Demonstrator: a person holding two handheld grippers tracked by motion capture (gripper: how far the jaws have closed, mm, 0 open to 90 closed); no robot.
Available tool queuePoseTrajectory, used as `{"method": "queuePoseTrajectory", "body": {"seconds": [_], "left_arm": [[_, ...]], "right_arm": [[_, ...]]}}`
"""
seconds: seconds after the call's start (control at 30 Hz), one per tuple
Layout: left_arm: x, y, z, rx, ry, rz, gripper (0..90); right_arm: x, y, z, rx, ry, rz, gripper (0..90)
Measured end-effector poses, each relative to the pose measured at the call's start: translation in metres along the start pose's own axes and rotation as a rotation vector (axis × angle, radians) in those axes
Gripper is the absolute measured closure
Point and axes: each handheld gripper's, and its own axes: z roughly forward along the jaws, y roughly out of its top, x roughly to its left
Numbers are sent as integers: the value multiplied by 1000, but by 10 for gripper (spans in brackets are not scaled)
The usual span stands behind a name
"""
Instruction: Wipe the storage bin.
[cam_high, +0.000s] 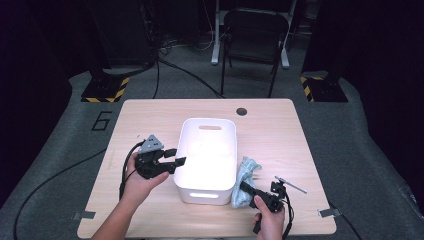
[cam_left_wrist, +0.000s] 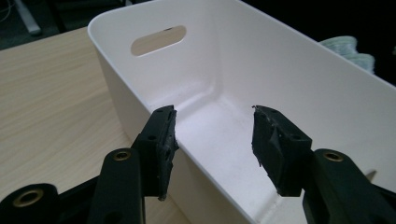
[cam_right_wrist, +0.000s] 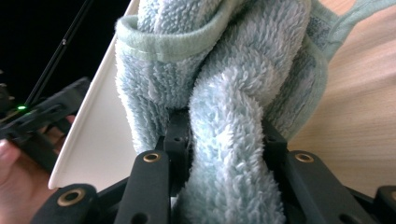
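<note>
A white plastic bin (cam_high: 207, 159) with handle slots stands in the middle of the wooden table, and nothing lies in the part of it I can see. My left gripper (cam_high: 175, 159) hovers at the bin's left rim with its jaws open; in the left gripper view the gripper (cam_left_wrist: 215, 140) straddles the bin wall (cam_left_wrist: 140, 116) without pressing on it. A fluffy light-blue towel (cam_high: 245, 180) lies against the bin's right side. My right gripper (cam_high: 248, 189) is shut on a thick fold of the towel (cam_right_wrist: 224, 154), which bulges between the jaws.
The table (cam_high: 145, 120) has a round cable hole (cam_high: 242, 111) at its far edge. A black chair (cam_high: 255, 35) stands on the floor beyond the table. Cables trail over the floor on the left.
</note>
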Motion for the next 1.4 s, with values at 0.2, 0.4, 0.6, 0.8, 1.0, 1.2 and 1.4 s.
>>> {"method": "queuePoseTrajectory", "body": {"seconds": [0.2, 0.4, 0.6, 0.8, 1.0, 1.2, 1.4], "left_arm": [[-8, 2, -6, -3, -93, 94, 497], [-16, -1, -6, 46, -174, 170, 496], [-24, -6, -2, 109, -253, 201, 487], [-29, -11, 2, 140, -307, 206, 485], [-32, -16, 6, 177, -319, 217, 551], [-35, -21, 13, 237, -296, 253, 646], [-40, -22, 18, 247, -294, 291, 693]], "right_arm": [[0, 2, 2, 4, -2, 10, 648], [-1, 7, 3, 8, -8, 13, 648], [-4, 10, 7, 11, 13, 33, 648], [-4, 12, 10, 12, 17, 39, 648], [-5, 12, 13, 21, 24, 46, 648], [-5, 13, 14, 22, 21, 37, 647], [-5, 12, 14, 22, 22, 51, 646]]}}
